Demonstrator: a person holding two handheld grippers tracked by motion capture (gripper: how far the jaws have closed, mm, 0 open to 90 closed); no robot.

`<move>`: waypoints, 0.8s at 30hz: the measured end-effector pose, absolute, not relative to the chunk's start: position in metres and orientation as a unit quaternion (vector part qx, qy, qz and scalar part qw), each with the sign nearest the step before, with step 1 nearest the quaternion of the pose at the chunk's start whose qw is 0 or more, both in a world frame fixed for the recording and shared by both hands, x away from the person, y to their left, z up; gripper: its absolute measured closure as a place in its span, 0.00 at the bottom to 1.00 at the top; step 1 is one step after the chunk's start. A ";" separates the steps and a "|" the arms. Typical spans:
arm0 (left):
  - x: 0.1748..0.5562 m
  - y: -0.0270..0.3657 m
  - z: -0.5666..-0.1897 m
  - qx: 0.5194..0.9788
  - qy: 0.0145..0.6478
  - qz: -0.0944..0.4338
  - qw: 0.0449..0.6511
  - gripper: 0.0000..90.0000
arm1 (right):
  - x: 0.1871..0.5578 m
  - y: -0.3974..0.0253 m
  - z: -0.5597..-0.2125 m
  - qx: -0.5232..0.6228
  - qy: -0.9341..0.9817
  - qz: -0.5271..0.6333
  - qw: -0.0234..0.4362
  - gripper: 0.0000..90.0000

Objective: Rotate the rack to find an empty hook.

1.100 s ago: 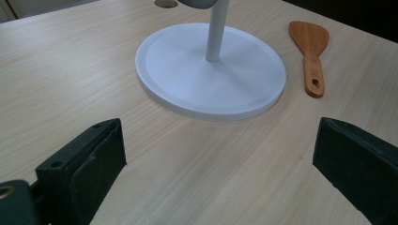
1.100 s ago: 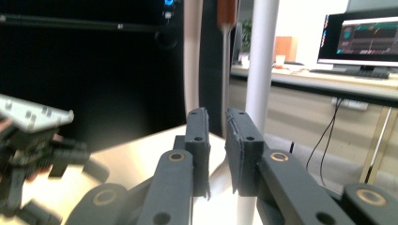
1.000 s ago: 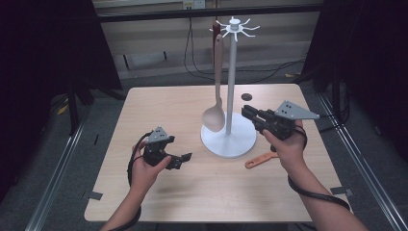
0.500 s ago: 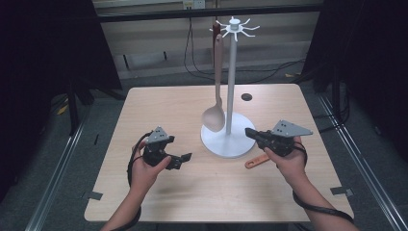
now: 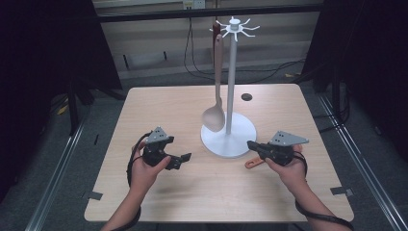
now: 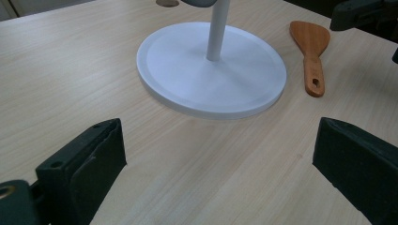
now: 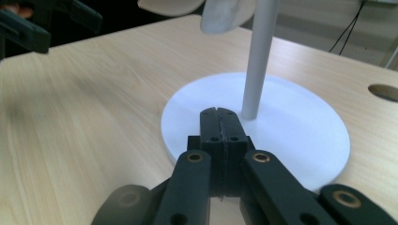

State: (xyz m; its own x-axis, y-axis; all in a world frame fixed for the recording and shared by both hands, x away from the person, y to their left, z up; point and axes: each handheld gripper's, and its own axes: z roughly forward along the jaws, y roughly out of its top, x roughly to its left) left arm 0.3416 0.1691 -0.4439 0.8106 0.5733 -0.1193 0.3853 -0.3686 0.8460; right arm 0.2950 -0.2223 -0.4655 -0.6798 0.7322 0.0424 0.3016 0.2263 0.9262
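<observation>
A white stand (image 5: 229, 140) with a round base, a tall pole and hooks at its top sits mid-table. A beige spoon (image 5: 214, 117) hangs from one hook, its bowl just above the base. An orange wooden spatula (image 5: 252, 162) lies on the table right of the base, partly under my right gripper (image 5: 251, 144). That gripper is shut with nothing in it, its tip low at the base's right rim (image 7: 263, 126). Left of the base my left gripper (image 5: 181, 160) is held open, jaws wide apart and empty. The left gripper view shows the base (image 6: 211, 70) and the spatula (image 6: 309, 51) ahead.
A dark utensil (image 5: 215, 42) hangs behind the spoon's handle. A round cable hole (image 5: 247, 97) is in the table's far part. Cables trail on the floor behind the table. Metal rails run along both sides.
My right gripper has drawn back from the hanging spoon and come down beside the stand's base, over the spatula. The left gripper has stayed put.
</observation>
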 end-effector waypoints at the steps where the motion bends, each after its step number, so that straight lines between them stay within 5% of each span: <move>1: 0.342 0.169 -0.444 0.822 0.291 0.098 0.480 0.03 | 0.295 -0.223 -0.467 0.347 0.758 0.514 0.203 1.00; 24: 0.340 0.168 -0.444 0.821 0.293 0.096 0.480 0.03 | 0.299 -0.224 -0.493 0.358 0.821 0.418 0.149 1.00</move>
